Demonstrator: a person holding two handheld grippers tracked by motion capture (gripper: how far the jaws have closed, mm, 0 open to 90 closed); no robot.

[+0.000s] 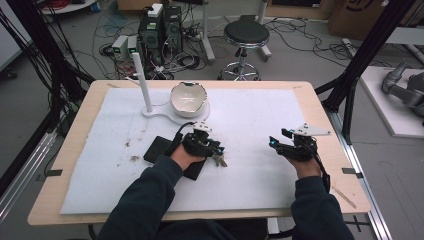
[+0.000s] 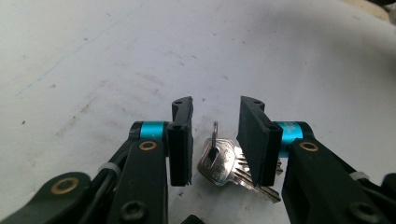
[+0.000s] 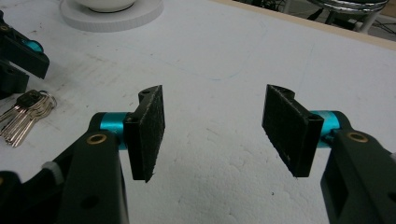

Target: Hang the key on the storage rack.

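High view looks down on a wooden counter (image 1: 75, 130) under a white mat (image 1: 250, 115), a person's two dark sleeves coming in from 6 o'clock. The left gripper (image 1: 216, 150) sits just left of centre, jaws pointing toward 3 o'clock, with the keys (image 1: 220, 160) lying on the mat at its tip; from up here the bunch is small and partly covered by the gripper. A black pad (image 1: 161, 148) lies under that hand, mostly hidden by hand and sleeve. At 12 o'clock a white bowl (image 1: 188, 98) stands on a white base (image 1: 155, 113) with an upright post (image 1: 141, 80).

Left gripper view puts the left gripper (image 2: 215, 140) straddling the keys (image 2: 219, 165): jaws released, one either side of the bunch and close to it, and I cannot tell whether they touch it. The right-hand jaw covers the ends of the blades.

The right gripper (image 1: 274, 141) is off toward 3 o'clock, well apart from the keys. In the right gripper view, the right gripper (image 3: 215, 130) has its jaws wide apart over bare mat, and the keys (image 3: 23, 116) lie at 9 o'clock, cut by the frame edge.
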